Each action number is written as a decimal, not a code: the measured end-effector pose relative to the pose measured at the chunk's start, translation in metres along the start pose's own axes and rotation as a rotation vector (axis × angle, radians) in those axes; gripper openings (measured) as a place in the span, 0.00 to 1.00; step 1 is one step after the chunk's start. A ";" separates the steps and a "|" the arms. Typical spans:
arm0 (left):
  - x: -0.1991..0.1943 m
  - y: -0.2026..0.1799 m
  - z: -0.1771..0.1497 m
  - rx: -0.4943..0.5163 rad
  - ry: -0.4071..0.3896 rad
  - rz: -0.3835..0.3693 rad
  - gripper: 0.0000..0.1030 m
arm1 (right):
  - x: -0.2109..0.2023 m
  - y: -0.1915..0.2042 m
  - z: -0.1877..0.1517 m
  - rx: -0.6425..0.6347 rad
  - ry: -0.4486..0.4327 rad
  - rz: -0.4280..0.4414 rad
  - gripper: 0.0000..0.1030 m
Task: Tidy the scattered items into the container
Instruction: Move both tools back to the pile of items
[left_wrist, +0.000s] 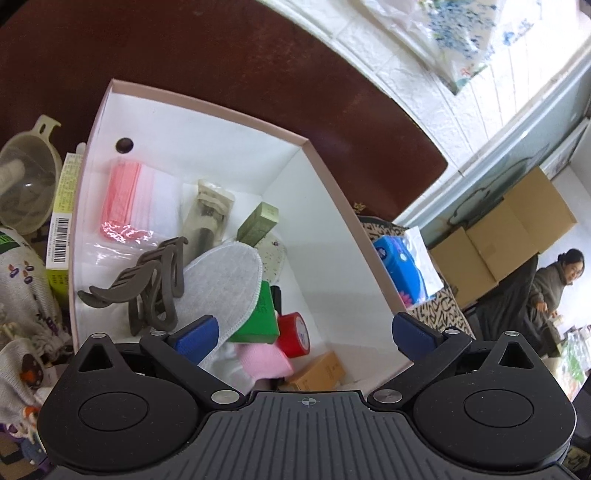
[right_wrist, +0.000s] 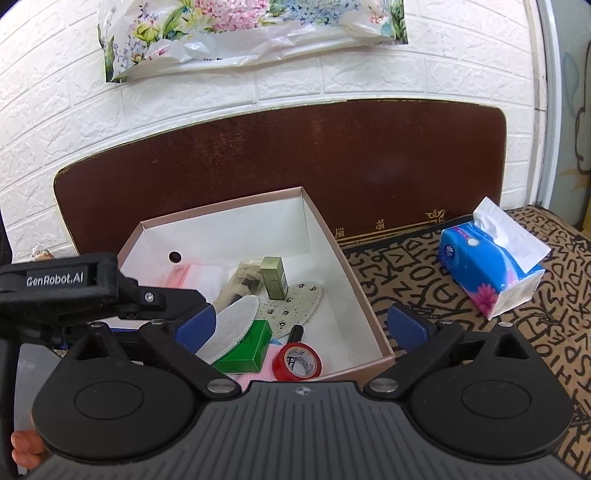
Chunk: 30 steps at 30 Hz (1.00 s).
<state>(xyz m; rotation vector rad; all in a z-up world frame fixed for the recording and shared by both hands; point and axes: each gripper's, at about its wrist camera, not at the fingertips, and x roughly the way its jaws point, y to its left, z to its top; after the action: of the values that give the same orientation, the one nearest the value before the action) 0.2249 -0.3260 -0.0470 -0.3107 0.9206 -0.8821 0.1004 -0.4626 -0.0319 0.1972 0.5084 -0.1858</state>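
Observation:
A white cardboard box (left_wrist: 325, 206) with a pink rim stands open on the patterned cloth; it also shows in the right wrist view (right_wrist: 347, 280). Inside lie a grey-brown hair claw (left_wrist: 147, 288), a grey insole (left_wrist: 225, 280), a green box (left_wrist: 262, 317), a red tape roll (left_wrist: 295, 334), a pink zip bag (left_wrist: 125, 199), an olive box (right_wrist: 274, 277) and more. My left gripper (left_wrist: 306, 332) is open and empty over the box's near end. My right gripper (right_wrist: 299, 325) is open and empty above the box's near right corner.
A blue tissue pack (right_wrist: 487, 269) sits right of the box on the letter-patterned cloth (right_wrist: 461, 332). A clear funnel (left_wrist: 26, 184), a barcoded packet (left_wrist: 62, 221) and knitted cloth (left_wrist: 22, 295) lie left of the box. A brown board (right_wrist: 332, 155) leans on the wall behind. A person (left_wrist: 557, 284) stands far right.

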 end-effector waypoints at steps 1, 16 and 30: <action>-0.003 -0.003 -0.001 0.009 0.000 0.001 1.00 | -0.003 0.000 0.000 0.002 -0.002 0.000 0.97; -0.073 -0.032 -0.031 0.136 -0.084 0.084 1.00 | -0.052 0.021 -0.009 0.041 -0.015 0.022 0.97; -0.181 0.039 -0.128 0.045 -0.244 0.212 1.00 | -0.091 0.110 -0.073 -0.037 0.031 0.143 0.97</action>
<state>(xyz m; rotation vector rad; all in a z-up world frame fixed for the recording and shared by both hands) 0.0898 -0.1459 -0.0444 -0.2697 0.6922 -0.6527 0.0131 -0.3284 -0.0333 0.2002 0.5261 -0.0339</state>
